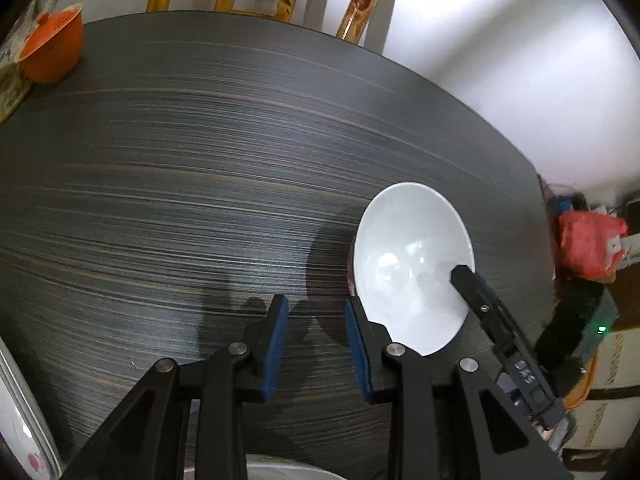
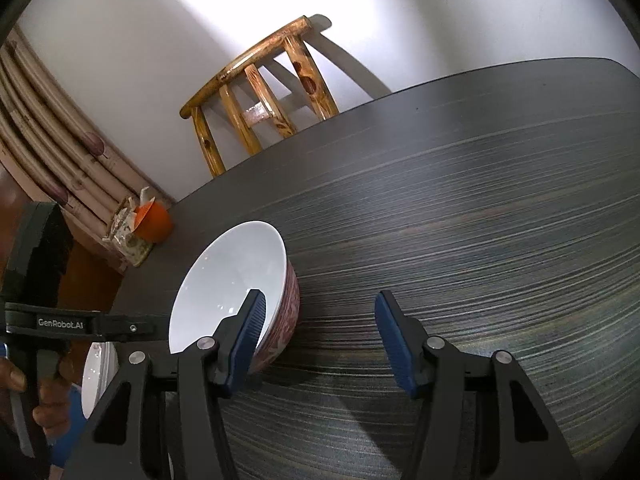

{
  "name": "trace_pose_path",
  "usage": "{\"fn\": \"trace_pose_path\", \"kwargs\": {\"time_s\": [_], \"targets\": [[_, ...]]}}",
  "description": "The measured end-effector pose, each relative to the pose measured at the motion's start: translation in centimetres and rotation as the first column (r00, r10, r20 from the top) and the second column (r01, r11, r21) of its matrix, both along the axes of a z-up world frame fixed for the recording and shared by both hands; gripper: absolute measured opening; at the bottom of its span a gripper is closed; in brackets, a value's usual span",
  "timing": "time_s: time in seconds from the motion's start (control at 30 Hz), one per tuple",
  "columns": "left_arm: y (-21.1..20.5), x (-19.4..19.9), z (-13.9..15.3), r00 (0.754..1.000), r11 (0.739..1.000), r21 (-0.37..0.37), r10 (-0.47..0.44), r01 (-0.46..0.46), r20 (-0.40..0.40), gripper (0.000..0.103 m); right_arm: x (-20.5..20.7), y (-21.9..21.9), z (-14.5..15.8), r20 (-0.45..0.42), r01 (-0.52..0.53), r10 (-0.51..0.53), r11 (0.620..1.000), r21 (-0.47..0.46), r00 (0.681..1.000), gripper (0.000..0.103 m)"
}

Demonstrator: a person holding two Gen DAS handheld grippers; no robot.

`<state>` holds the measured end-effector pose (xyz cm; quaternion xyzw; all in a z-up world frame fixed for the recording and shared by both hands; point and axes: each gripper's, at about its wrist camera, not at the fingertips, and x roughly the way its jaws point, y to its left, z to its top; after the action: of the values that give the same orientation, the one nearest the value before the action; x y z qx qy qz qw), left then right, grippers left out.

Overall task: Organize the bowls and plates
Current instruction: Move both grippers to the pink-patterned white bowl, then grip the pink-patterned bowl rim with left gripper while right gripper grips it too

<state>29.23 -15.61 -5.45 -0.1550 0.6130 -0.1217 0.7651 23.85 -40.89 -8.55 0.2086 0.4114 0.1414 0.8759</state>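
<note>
White bowl (image 2: 228, 280) with red-patterned outside on dark striped table (image 2: 460, 220), right gripper (image 2: 318, 336) angled down — spread fingers straddling its near wall without pinching, left gripper (image 1: 316, 344) alongside, tilted steeply down, fingers apart on nothing.

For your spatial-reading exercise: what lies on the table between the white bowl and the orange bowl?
Nothing: in the left wrist view the dark table is bare between the white bowl and the orange bowl.

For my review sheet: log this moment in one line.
right gripper: open, one finger inside white bowl, rim between jaws | left gripper: open, empty | bowl on table
</note>
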Motion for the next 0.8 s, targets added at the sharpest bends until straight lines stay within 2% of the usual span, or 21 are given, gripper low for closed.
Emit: {"fn": "trace_pose_path", "kwargs": {"time_s": [0.3, 0.47, 0.53, 0.8], "targets": [[1.0, -0.8, 1.3, 1.0, 0.999, -0.054, 0.001, 0.0, 0.024, 0.03, 0.7, 0.5, 0.0, 0.018, -0.006, 0.006, 1.0, -0.015, 1.0, 0.05], [0.4, 0.3, 0.3, 0.999, 0.997, -0.076, -0.023, 0.021, -0.023, 0.03, 0.9, 1.5, 0.2, 0.033, -0.027, 0.029, 0.998, -0.064, 0.999, 0.048], [-0.1, 0.7, -0.1, 0.999, 0.997, -0.066, -0.039, 0.037, -0.022, 0.03, 1.1, 1.9, 0.1, 0.027, -0.038, 0.041, 0.996, -0.081, 0.999, 0.042], [-1.6, 2.2, -1.5, 0.999, 0.998, -0.033, -0.046, 0.045, -0.027, 0.03, 1.1, 2.1, -0.1, 0.017, -0.056, 0.058, 0.994, -0.09, 0.998, 0.041]]}}
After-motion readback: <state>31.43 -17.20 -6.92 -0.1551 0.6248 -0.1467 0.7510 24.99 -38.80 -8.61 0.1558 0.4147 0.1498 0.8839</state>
